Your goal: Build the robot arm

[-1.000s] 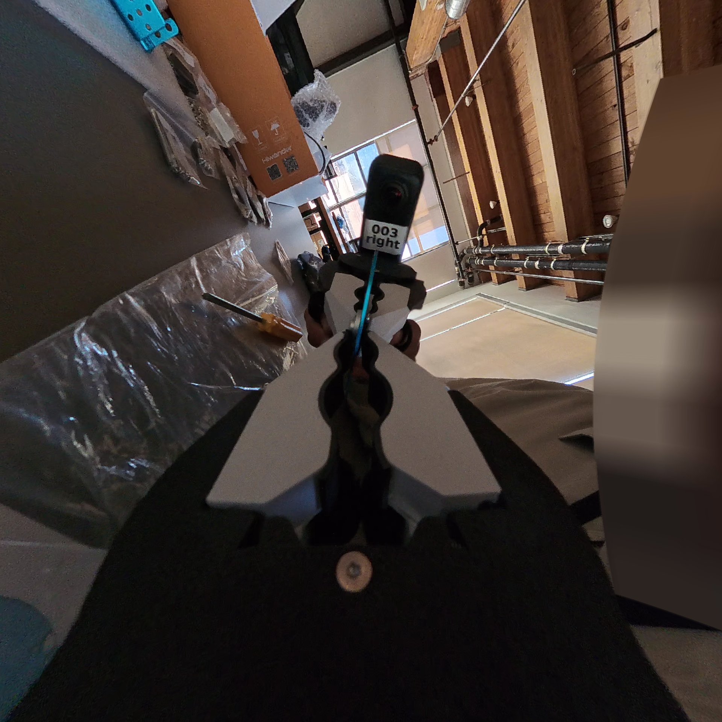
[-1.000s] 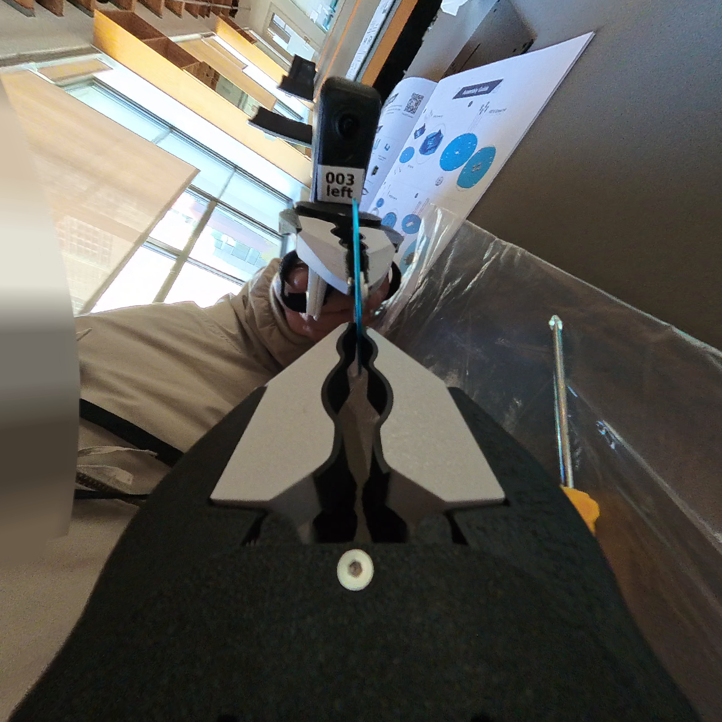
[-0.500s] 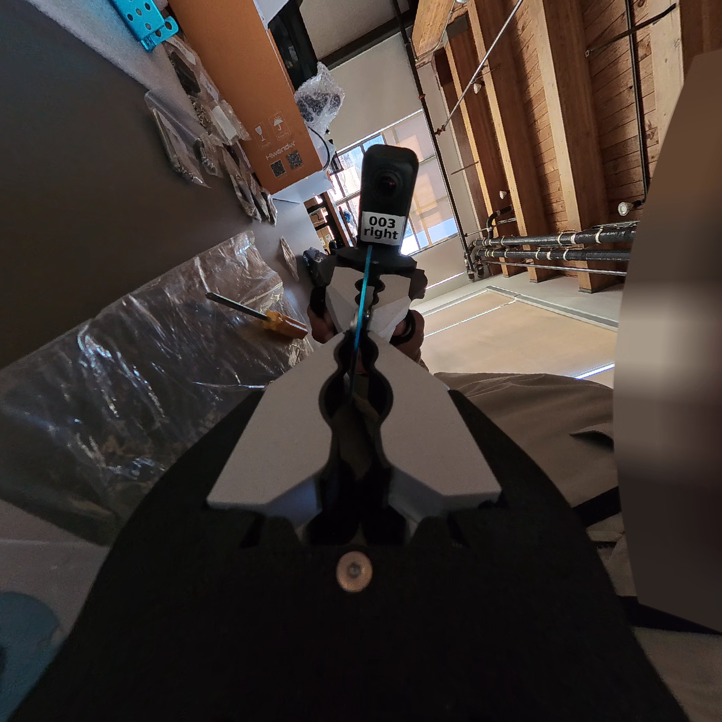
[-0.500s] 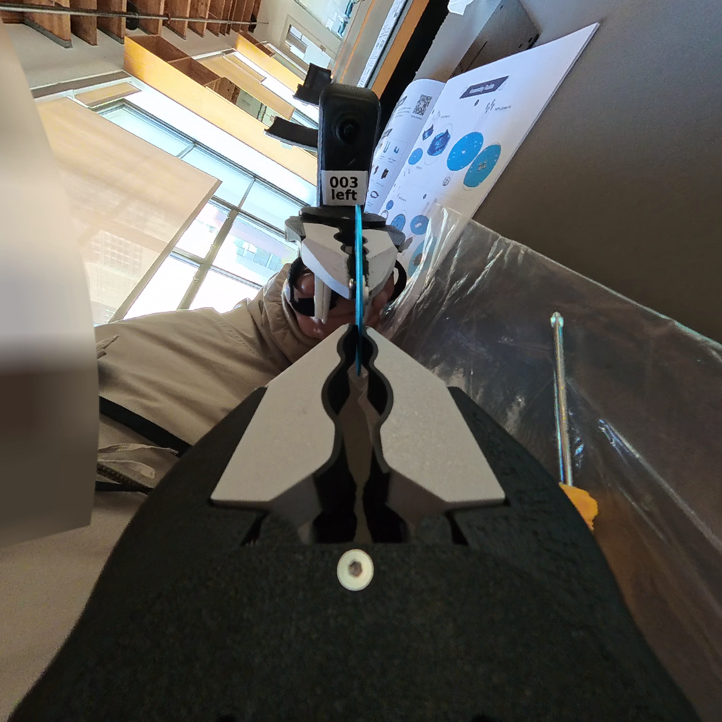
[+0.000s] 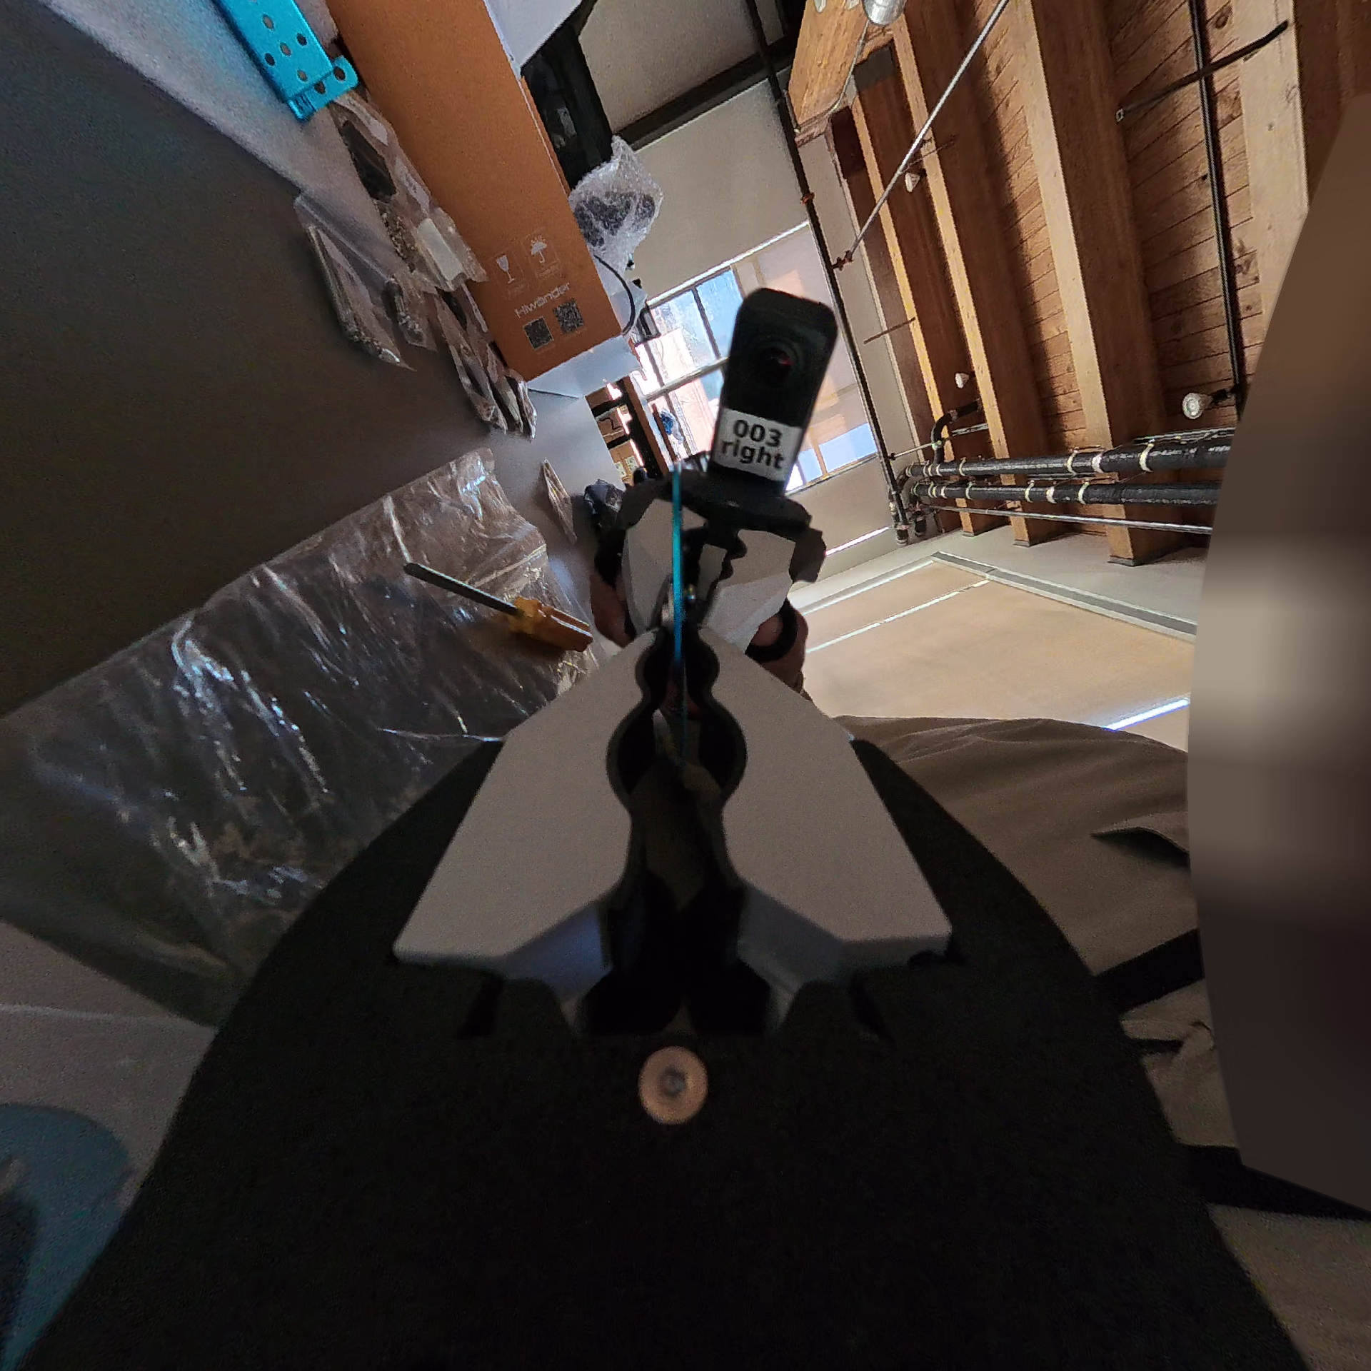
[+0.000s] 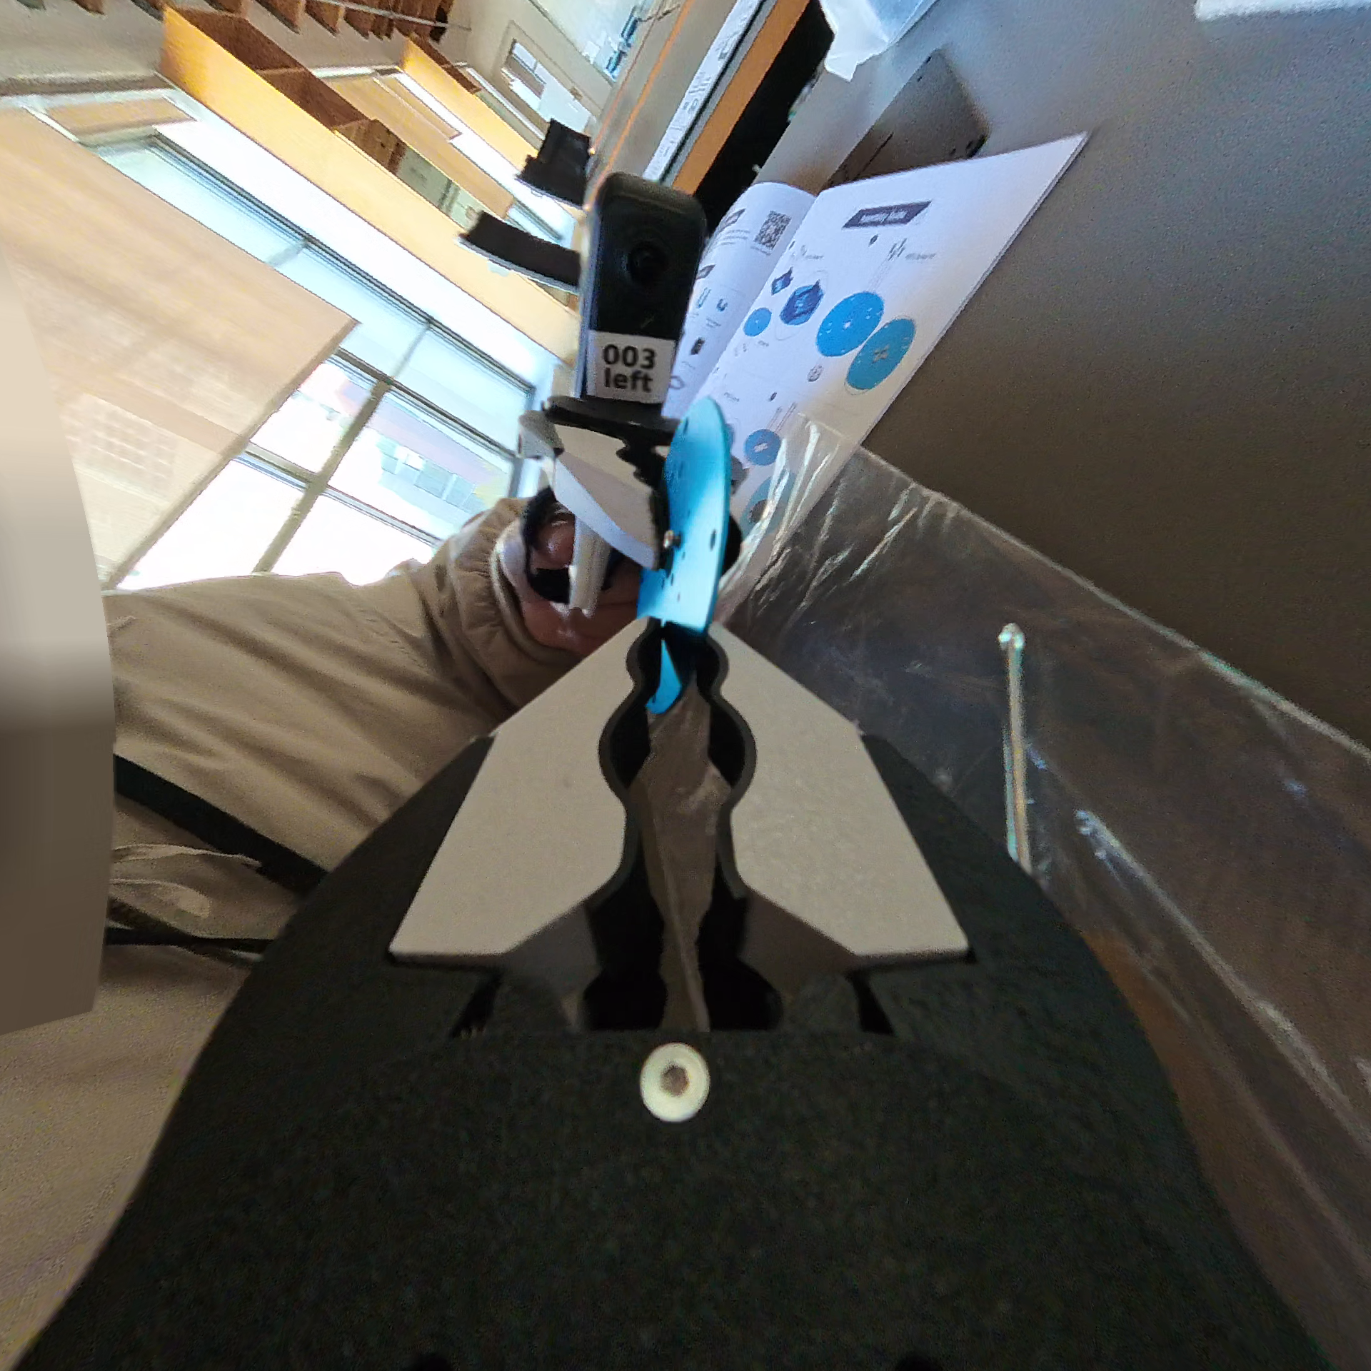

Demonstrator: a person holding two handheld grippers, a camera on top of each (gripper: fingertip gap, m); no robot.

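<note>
Both sets of jaws are drawn narrow and pinch the same blue disc from opposite edges: the left gripper [image 5: 676, 653] and the right gripper [image 6: 679, 653] face each other nose to nose above the table [image 5: 148, 356], each carried in a person's hand. Largest around them is the sheet of clear plastic wrap [image 5: 245, 712] spread on the table beside the grippers. Farther back stands an orange cardboard box [image 5: 475, 171]. A white instruction sheet [image 6: 875, 297] with blue diagrams lies just behind the plastic. On the plastic rests a screwdriver [image 5: 512, 608] with a yellow handle, apart from both grippers. The blue disc [image 6: 686, 534], thin and drilled with small holes, hangs in the air between the two grippers, edge-on in the left wrist view and tilted to show its face in the right wrist view
</note>
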